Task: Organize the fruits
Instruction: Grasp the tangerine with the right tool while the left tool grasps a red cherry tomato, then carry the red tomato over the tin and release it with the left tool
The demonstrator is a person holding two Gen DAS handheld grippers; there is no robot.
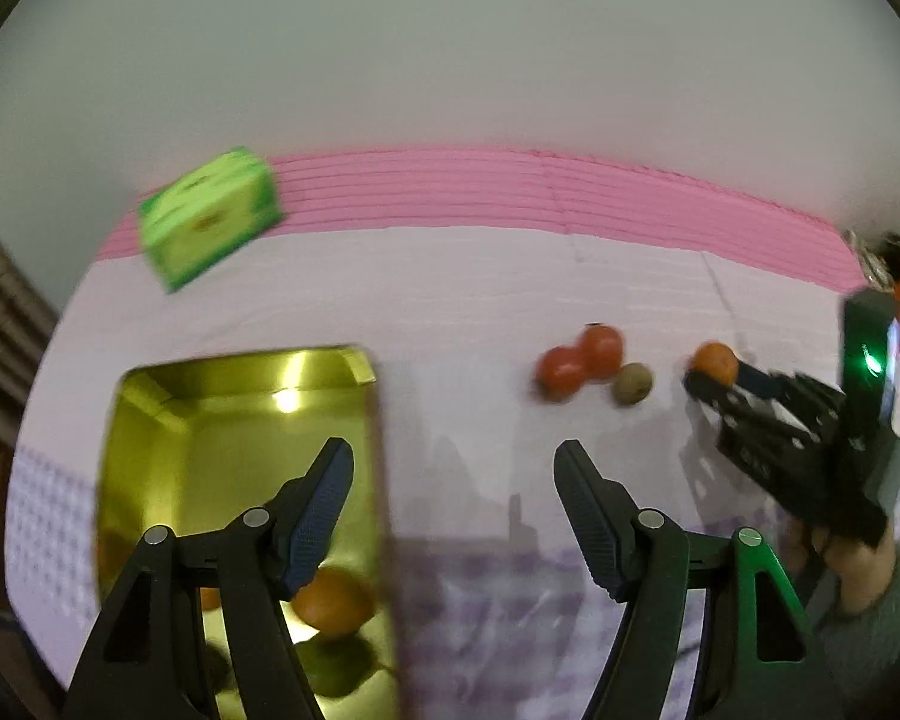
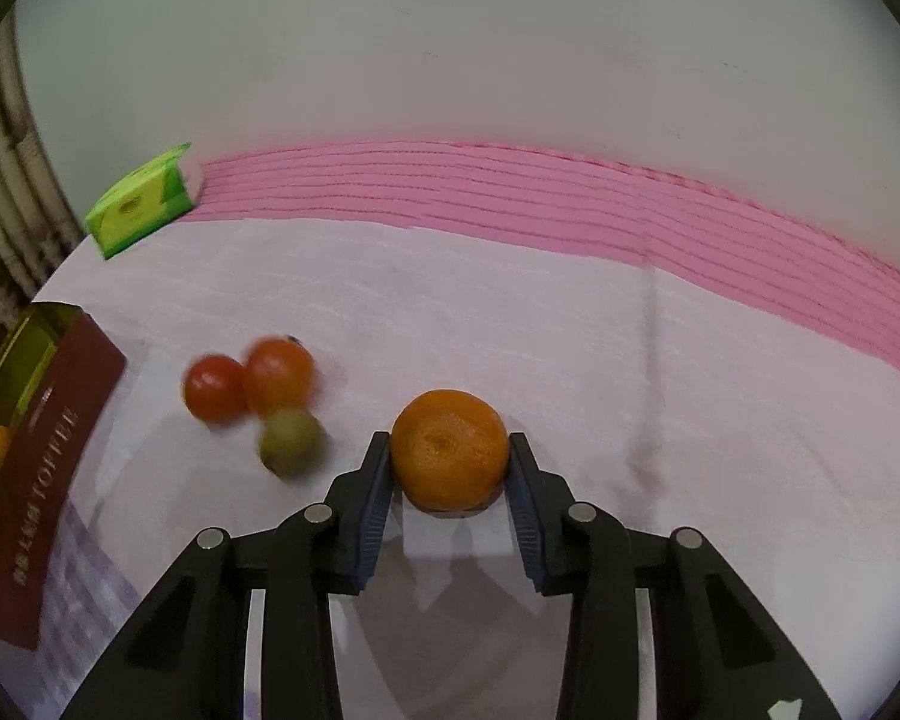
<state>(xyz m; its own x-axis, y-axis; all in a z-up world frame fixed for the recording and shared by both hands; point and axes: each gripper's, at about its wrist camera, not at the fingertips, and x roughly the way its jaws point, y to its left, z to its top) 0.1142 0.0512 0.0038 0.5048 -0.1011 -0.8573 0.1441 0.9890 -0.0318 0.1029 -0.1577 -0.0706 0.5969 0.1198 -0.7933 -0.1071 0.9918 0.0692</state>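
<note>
My right gripper is shut on an orange mandarin just above the pale cloth; it also shows in the left wrist view. Two red tomatoes and a greenish-brown kiwi lie together left of it, and show in the left wrist view too. My left gripper is open and empty over the right wall of a gold tin box, which holds an orange fruit and a green fruit.
A green box stands at the back left beside the pink mat strip. The tin's dark red side with lettering faces the right gripper. The wall rises behind the table.
</note>
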